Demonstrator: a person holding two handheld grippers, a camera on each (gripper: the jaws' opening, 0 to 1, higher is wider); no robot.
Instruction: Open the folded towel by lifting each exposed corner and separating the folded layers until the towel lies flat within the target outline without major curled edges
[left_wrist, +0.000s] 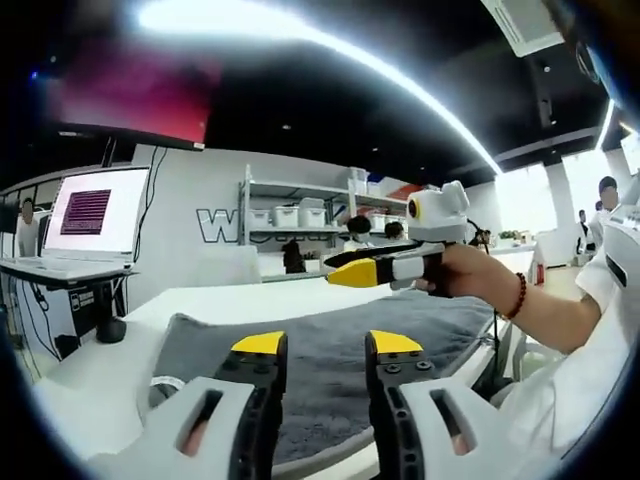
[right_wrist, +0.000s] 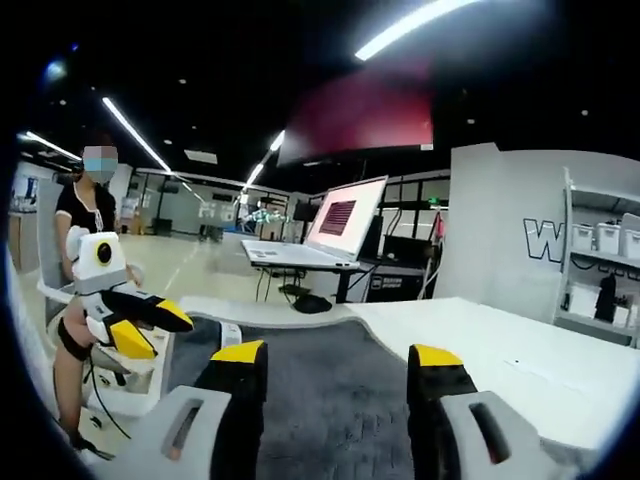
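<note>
A: Left gripper view? 
B: Your left gripper (left_wrist: 325, 350) hovers, jaws apart, over the grey towel (left_wrist: 330, 350) on the white table (left_wrist: 240, 300); wall lettering begins "W".

A: Right gripper view? 
B: Your right gripper (right_wrist: 340, 360), jaws apart, nothing held, above the towel; laptop (right_wrist: 320, 225) text unreadable.

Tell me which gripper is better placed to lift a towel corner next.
Probably the left. The left gripper hangs open low over the grey towel, near its front edge. The right gripper is held higher, above the towel's far side, also open. Neither touches the towel yet.
</note>
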